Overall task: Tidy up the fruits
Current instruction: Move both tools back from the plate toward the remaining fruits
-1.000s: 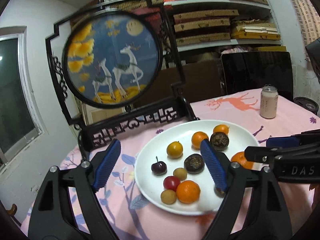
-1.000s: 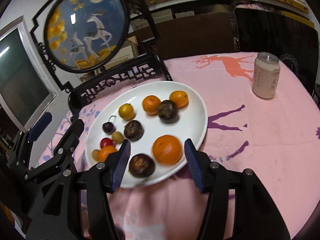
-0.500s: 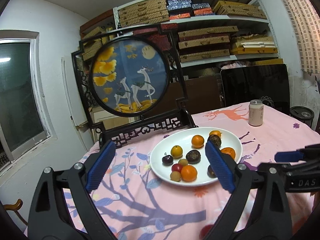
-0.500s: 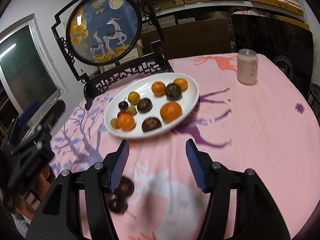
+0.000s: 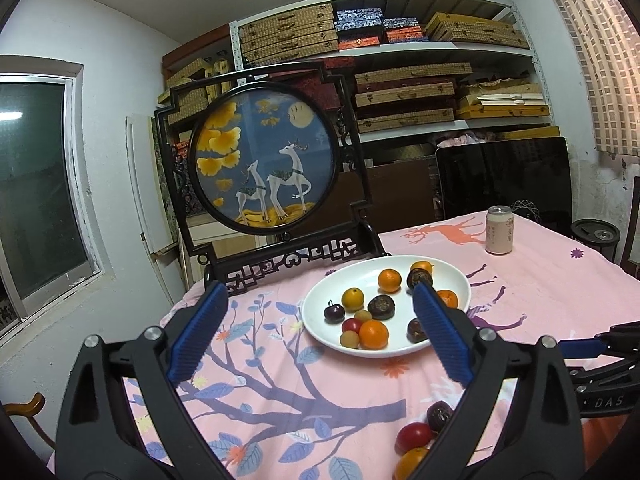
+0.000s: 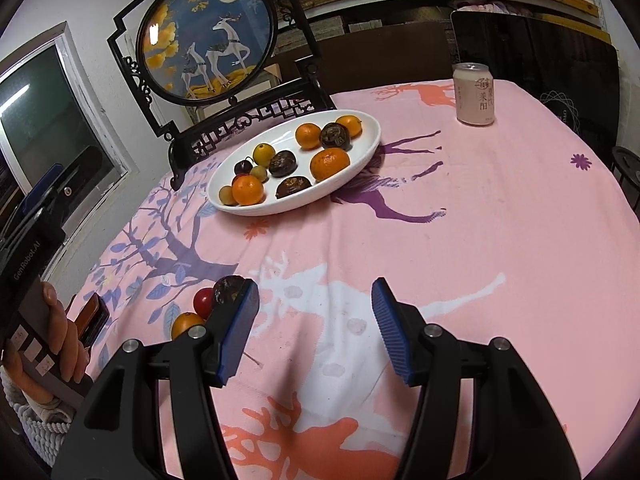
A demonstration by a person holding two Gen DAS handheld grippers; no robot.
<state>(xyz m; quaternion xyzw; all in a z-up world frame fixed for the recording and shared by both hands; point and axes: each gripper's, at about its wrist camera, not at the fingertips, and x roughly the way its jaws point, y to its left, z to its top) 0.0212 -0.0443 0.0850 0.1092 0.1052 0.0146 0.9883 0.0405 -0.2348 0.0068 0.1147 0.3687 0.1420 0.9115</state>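
Note:
A white plate [image 5: 360, 276] [image 6: 370, 136] holds oranges, dark round fruits, a cherry and small yellow fruits. Three loose fruits lie on the cloth nearer me: a dark fruit [image 5: 439, 416] [image 6: 228, 290], a red one [image 5: 414, 436] [image 6: 203, 300] and an orange one [image 5: 412, 462] [image 6: 186, 324]. My left gripper [image 5: 320, 300] is held well back from the plate, open wide with nothing between its fingers. My right gripper [image 6: 314, 292] is open over bare cloth, its left finger just right of the loose fruits.
A round deer picture on a black carved stand [image 5: 264, 164] [image 6: 208, 32] rises behind the plate. A drink can [image 5: 499, 230] [image 6: 474, 94] stands at the far right. A hand [image 6: 60, 332] holds the left gripper's handle, beside a dark flat object [image 6: 90, 316].
Both grippers have drawn back from the plate, which now looks smaller and farther. The left jaws have widened. The three loose fruits near the table's front have come into view.

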